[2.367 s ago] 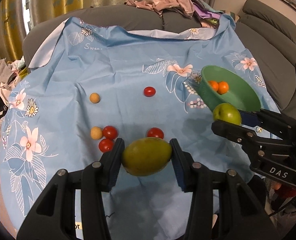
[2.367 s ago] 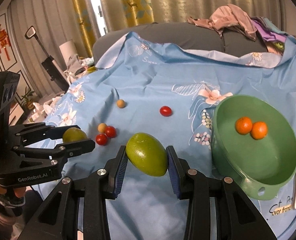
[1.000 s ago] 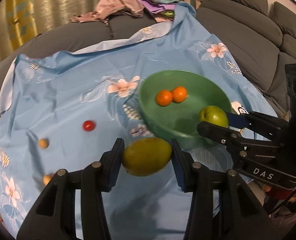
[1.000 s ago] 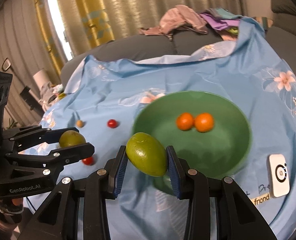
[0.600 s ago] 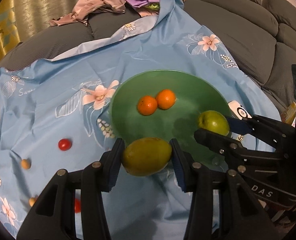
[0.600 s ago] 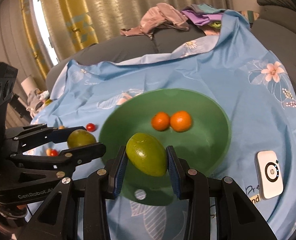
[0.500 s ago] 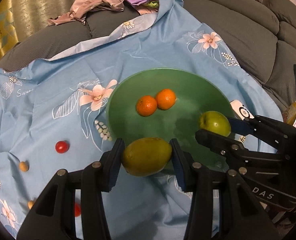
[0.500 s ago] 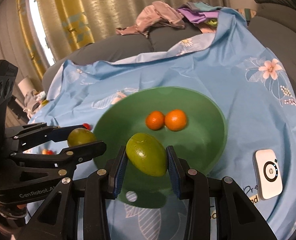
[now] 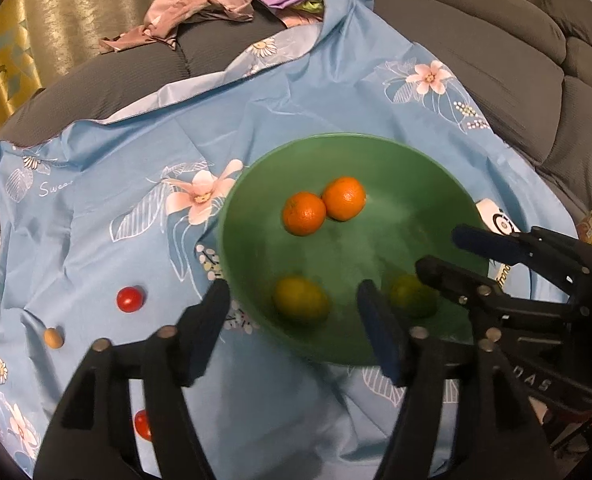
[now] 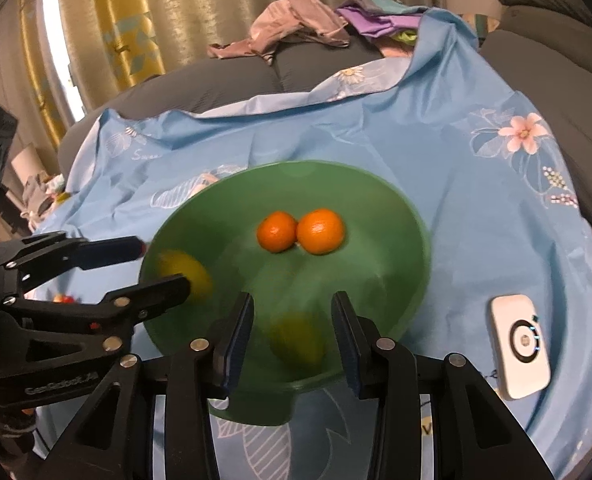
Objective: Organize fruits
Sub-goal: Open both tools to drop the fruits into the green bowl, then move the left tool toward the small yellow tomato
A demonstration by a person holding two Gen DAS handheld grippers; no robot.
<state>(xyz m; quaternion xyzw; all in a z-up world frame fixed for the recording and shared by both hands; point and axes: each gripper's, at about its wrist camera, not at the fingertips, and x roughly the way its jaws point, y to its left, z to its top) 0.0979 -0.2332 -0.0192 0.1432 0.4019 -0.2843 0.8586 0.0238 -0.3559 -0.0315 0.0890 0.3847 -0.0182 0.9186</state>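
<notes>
Left black two-finger gripper point(image 9: 293, 324): jaws opening, nothing pressed; its yellow-green oval fruit point(image 9: 300, 300), blurred, lies below them inside the round green plastic bowl point(image 9: 436, 176). Right black two-finger gripper point(image 10: 291, 338): jaws also opening, second green oval fruit point(image 10: 296, 338) blurred beneath, in the bowl. Two small orange mandarins point(image 10: 300, 231) farther in. Small red cherry tomato point(image 9: 129, 299) sits on the blue floral cloth point(image 9: 107, 168) left of the bowl, nearer the left gripper.

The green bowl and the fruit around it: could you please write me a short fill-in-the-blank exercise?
1. The green bowl holds ___ oranges.
2. The bowl stands on a ___ flowered cloth.
3. Both the left gripper and the right gripper have jaws that are ___.

Missing words: two; blue; opening
</notes>
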